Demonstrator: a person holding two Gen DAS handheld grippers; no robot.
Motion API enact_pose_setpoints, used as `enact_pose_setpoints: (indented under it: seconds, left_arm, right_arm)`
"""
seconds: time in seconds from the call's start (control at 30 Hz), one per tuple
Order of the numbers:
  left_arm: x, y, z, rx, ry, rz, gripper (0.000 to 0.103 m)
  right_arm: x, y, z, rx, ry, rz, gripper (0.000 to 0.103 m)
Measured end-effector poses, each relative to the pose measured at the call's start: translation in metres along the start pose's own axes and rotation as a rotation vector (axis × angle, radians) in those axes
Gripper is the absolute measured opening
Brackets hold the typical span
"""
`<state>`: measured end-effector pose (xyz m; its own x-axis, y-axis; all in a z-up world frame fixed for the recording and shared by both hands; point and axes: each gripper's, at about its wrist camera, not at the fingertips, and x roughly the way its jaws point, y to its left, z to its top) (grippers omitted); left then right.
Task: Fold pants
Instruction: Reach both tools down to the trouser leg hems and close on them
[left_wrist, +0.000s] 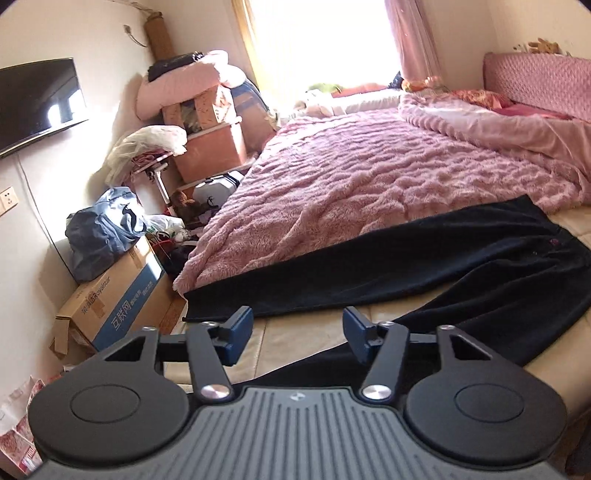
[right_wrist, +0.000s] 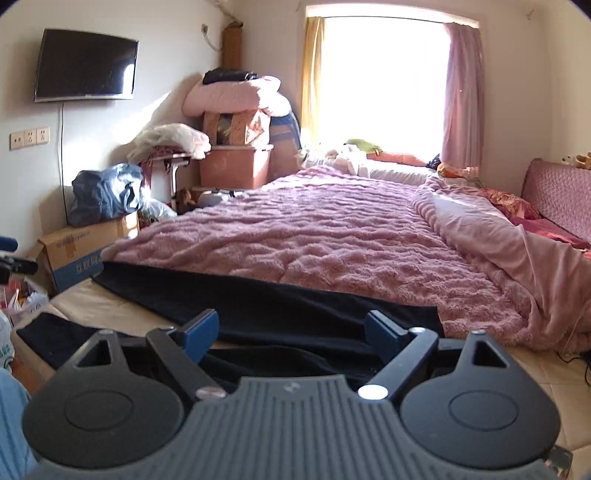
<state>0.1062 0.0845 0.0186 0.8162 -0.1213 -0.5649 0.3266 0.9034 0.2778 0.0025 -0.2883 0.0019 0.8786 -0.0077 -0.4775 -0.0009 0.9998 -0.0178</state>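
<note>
1. My left gripper (left_wrist: 297, 334) gapes partway, holding nothing; black pants (left_wrist: 424, 258) lie just ahead, legs splayed for folding.
2. My right gripper (right_wrist: 291, 332) stands wide and empty, the pants (right_wrist: 277, 314) directly beneath, handy for pinching.

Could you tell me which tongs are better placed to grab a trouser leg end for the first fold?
Probably the left tongs: open, near the black pants' leg ends. The right tongs hover nearer the waist.

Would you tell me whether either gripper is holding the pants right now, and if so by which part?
Nothing is held: the left gripper and right gripper both stand open above the black pants, with no cloth pinched.
</note>
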Motion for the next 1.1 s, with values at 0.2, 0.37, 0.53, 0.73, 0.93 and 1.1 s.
enact_pose_setpoints:
  seconds: [0.2,0.37,0.53,0.73,0.93,1.1]
  left_arm:
    - [0.051,0.051,-0.018,0.176,0.095,-0.070,0.032]
    - [0.092,0.077,-0.054,0.254,0.226,-0.157,0.029]
    - [0.131,0.083,-0.105,0.346,0.421,-0.207,0.031]
    - [0.159,0.069,-0.165,0.497,0.541,-0.184,0.035]
    - [0.164,0.064,-0.177,0.546,0.529,-0.159,0.040]
    - [0.167,0.061,-0.176,0.544,0.524,-0.117,0.044]
  right_arm:
    - [0.059,-0.044,-0.021,-0.134,0.163,0.024,0.068]
    - [0.106,-0.062,-0.045,-0.230,0.287,0.035,0.025]
    - [0.142,-0.074,-0.063,-0.280,0.384,0.049,0.019]
    - [0.168,-0.076,-0.080,-0.336,0.471,0.058,0.020]
    - [0.178,-0.078,-0.092,-0.382,0.531,0.060,0.027]
    - [0.177,-0.080,-0.099,-0.437,0.549,0.067,0.030]
